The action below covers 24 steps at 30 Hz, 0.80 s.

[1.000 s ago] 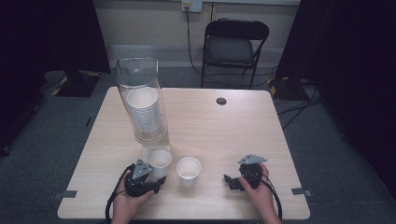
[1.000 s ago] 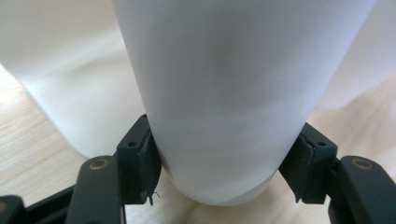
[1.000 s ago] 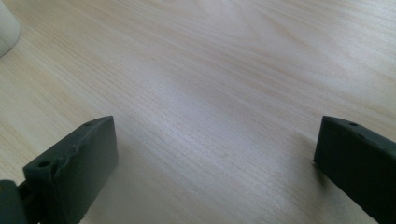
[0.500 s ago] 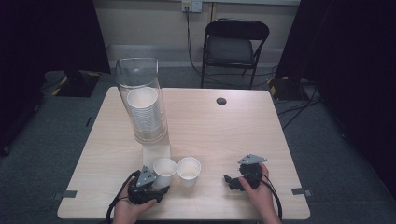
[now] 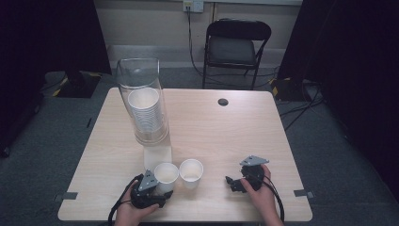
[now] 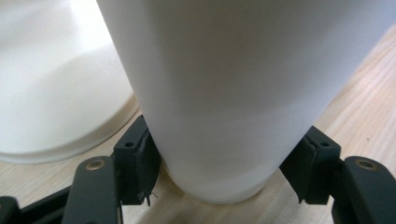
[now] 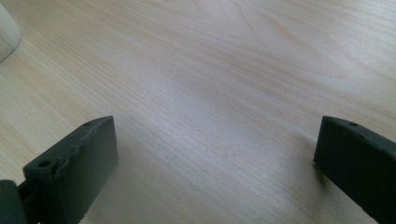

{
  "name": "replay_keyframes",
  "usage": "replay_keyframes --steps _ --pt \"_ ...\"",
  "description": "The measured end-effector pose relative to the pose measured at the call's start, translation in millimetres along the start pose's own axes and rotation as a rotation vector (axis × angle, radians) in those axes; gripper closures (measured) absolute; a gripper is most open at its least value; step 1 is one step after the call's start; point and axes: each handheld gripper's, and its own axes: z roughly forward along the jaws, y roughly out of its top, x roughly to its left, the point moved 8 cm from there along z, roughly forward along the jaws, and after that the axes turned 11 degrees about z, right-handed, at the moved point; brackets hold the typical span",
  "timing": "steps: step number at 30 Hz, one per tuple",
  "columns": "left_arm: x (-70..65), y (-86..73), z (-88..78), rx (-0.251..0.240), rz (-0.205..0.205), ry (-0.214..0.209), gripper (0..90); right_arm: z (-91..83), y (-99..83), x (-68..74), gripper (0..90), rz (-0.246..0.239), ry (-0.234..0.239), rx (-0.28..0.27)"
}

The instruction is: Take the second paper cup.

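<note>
1. Near the tall jar [image 5: 142,106], on its front side, the left claw [image 5: 162,184] grips a white cup [image 5: 165,176] low on its wall.
2. Just right of that cup stands a second cup [image 5: 191,172].
3. Well right of the jar, the right claw [image 5: 230,182] gapes wide over bare counter [image 5: 226,132].

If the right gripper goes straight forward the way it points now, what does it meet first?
Probably nothing soon: between the open right gripper jaws lies bare table. The free paper cup sits off-line to one side, though depth is unclear.
</note>
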Motion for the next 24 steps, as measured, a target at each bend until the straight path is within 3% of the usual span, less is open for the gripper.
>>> replay_keyframes --steps 3,4,10,24 --pt "-0.5 1.7 2.3 -0.008 0.018 -0.011 34.6 0.0 0.0 0.0 0.0 0.0 0.0 0.0" --pt "-0.3 1.7 2.8 0.005 0.042 -0.012 34.5 0.0 0.0 0.0 0.0 0.0 0.0 0.0" --pt "0.0 1.7 2.3 -0.001 0.061 -0.024 33.7 0.0 0.0 0.0 0.0 0.0 0.001 0.0" --pt "-1.0 -5.9 -4.4 0.004 0.048 -0.045 19.7 0.0 0.0 0.0 0.0 0.0 0.0 0.0"
